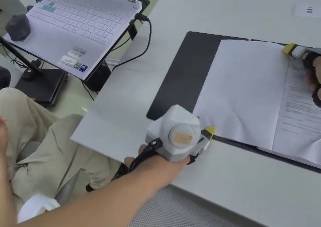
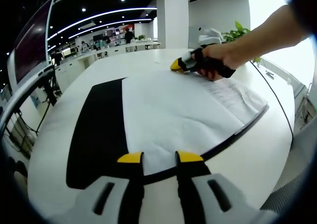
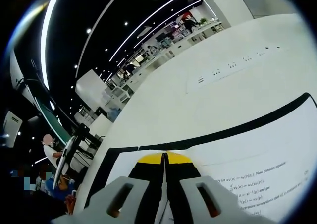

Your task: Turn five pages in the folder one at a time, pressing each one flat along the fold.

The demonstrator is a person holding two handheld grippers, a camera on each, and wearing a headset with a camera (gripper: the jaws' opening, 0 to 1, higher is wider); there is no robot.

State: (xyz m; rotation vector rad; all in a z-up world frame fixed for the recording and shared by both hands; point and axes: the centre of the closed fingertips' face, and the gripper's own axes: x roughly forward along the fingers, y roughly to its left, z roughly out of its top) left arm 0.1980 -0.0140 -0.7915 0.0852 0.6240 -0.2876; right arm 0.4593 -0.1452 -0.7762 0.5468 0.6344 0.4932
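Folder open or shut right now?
Open. The folder lies flat on the table, black inside cover bare, a blank page spread beside a printed page.

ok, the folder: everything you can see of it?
The folder is black, lying open flat on the white table. Its left inner cover is partly bare. A blank white page lies left of the fold, a printed page right of it. The left gripper, jaws apart, sits at the blank page's near edge; the right gripper, shut, at the far edge.
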